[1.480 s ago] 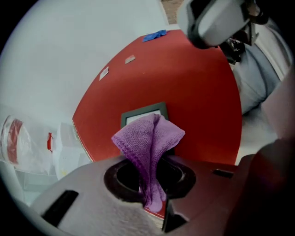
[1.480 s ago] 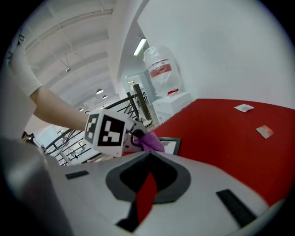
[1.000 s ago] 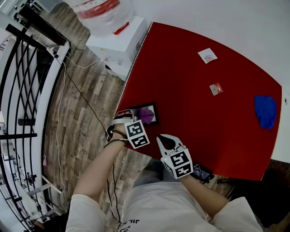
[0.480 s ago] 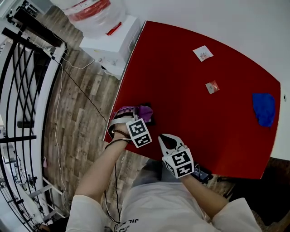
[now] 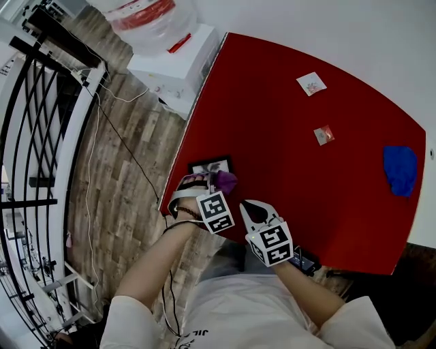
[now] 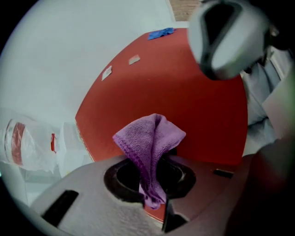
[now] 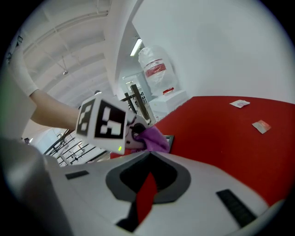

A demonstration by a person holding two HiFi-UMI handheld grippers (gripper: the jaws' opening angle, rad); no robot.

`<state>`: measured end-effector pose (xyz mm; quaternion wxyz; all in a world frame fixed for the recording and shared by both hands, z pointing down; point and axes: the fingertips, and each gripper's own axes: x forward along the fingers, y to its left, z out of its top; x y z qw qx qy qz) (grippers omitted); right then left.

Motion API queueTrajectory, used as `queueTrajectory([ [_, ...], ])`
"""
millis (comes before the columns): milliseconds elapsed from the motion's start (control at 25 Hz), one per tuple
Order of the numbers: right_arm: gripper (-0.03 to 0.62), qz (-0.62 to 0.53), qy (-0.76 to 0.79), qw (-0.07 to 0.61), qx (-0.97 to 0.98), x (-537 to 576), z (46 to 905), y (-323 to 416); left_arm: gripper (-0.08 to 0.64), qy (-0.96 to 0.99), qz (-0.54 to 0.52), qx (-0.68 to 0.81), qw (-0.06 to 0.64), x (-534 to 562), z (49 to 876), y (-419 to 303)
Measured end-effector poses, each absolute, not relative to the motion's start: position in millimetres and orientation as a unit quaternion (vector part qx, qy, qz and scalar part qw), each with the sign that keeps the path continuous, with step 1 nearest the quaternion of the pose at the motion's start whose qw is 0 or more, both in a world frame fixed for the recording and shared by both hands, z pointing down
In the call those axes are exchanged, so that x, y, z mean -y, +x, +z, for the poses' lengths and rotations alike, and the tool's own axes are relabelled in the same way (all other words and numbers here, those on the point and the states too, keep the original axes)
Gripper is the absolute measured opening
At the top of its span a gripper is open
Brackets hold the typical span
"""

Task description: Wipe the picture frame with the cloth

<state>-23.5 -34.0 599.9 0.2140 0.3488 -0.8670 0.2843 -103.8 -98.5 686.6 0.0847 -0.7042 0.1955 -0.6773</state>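
Observation:
A small black picture frame [image 5: 210, 165] lies flat near the left edge of the red table [image 5: 306, 177]. My left gripper [image 5: 214, 180] is shut on a purple cloth [image 5: 225, 181], which hangs just at the frame's near right corner. In the left gripper view the cloth [image 6: 150, 138] stands up bunched between the jaws. My right gripper [image 5: 247, 204] hovers over the table's near edge, to the right of the left one, shut and holding nothing. From the right gripper view, the cloth [image 7: 153, 138] covers part of the frame [image 7: 168, 138].
A blue cloth [image 5: 399, 169] lies at the table's far right edge. Two small packets [image 5: 311, 84] [image 5: 324, 133] rest on the far part. A white water dispenser [image 5: 174, 65] with its bottle [image 5: 146, 20] stands off the table's left corner, beside a black railing [image 5: 30, 129].
My left gripper has drawn the purple cloth back off the frame toward me, so most of the frame now shows. The right gripper has hardly moved.

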Motion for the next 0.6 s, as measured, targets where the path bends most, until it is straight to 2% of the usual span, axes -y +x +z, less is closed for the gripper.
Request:
queueTrajectory([
  [200, 0.005, 0.291, 0.355, 0.217, 0.861, 29.3, 602.4, -13.6, 0.063, -0.697, -0.674, -0.237, 0.058, 162.5, 680.9, -108.2],
  [400, 0.005, 0.295, 0.366, 0.219, 0.855, 29.2, 603.8, -2.0, 0.063, -0.69, -0.683, -0.237, 0.042, 177.0, 690.6, -110.2],
  [600, 0.005, 0.298, 0.376, 0.217, 0.85, 33.5, 606.5, 9.9, 0.063, -0.688, -0.693, -0.201, 0.075, 143.1, 695.4, -94.5],
])
